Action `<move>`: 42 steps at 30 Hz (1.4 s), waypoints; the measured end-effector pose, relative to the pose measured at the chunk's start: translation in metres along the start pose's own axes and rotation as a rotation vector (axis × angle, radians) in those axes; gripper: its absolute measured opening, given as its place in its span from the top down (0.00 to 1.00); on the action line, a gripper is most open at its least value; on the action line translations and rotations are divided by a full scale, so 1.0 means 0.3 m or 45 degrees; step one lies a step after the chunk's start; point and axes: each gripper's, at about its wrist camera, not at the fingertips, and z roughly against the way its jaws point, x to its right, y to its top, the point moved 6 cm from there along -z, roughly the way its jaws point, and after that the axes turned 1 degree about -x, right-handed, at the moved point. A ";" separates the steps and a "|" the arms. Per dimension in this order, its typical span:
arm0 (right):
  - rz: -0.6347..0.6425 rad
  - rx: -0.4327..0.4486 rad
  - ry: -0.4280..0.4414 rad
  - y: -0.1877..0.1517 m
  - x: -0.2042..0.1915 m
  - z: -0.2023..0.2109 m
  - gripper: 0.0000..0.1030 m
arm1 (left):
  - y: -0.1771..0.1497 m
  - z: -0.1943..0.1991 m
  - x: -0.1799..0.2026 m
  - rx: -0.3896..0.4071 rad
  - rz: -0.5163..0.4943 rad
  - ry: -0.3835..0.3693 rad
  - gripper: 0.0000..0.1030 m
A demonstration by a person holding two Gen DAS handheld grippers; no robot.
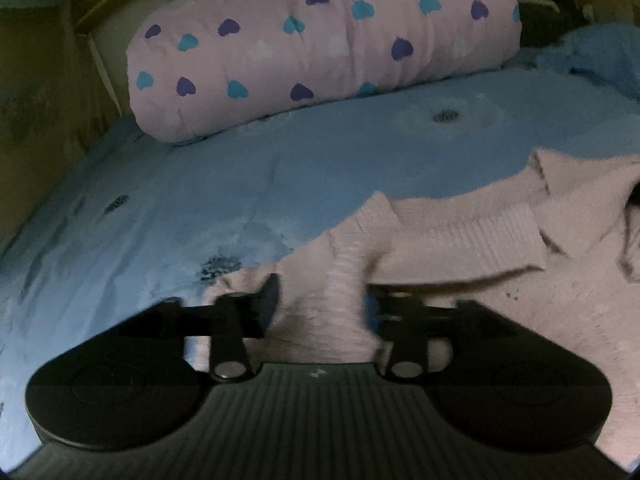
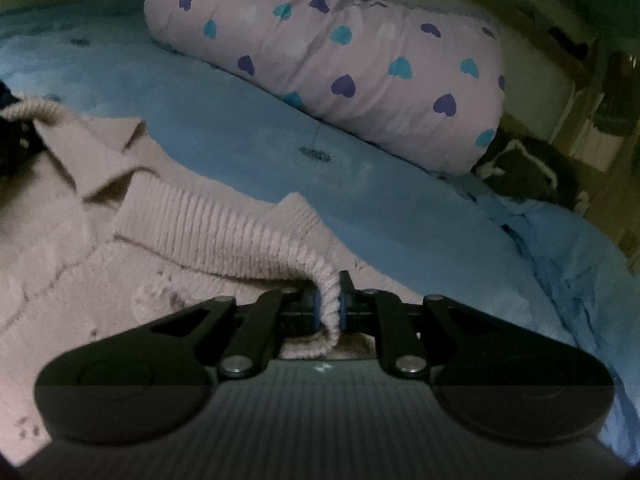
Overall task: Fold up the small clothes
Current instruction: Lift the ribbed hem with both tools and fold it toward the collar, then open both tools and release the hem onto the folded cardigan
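A pale pink knitted sweater (image 1: 460, 240) lies on the blue bedsheet (image 1: 240, 168), its ribbed hem folded up over the body. My left gripper (image 1: 322, 304) stands open at the sweater's left edge. A ridge of knit lies between its fingers, and the pads look apart from it. In the right wrist view the same sweater (image 2: 80, 240) spreads to the left. My right gripper (image 2: 328, 300) is shut on a ribbed fold of the hem (image 2: 326, 288), which bulges out behind the blue pads.
A rolled pink duvet with blue and purple hearts (image 1: 320, 48) lies across the far side of the bed, also visible as the duvet (image 2: 340, 64). A dark garment with white cord (image 2: 524, 168) sits beside it. Rumpled blue bedding (image 2: 560, 248) falls off at right.
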 end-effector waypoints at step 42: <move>-0.063 0.100 0.113 0.006 0.161 0.067 0.87 | 0.007 -0.035 -0.170 0.013 -0.057 0.006 0.85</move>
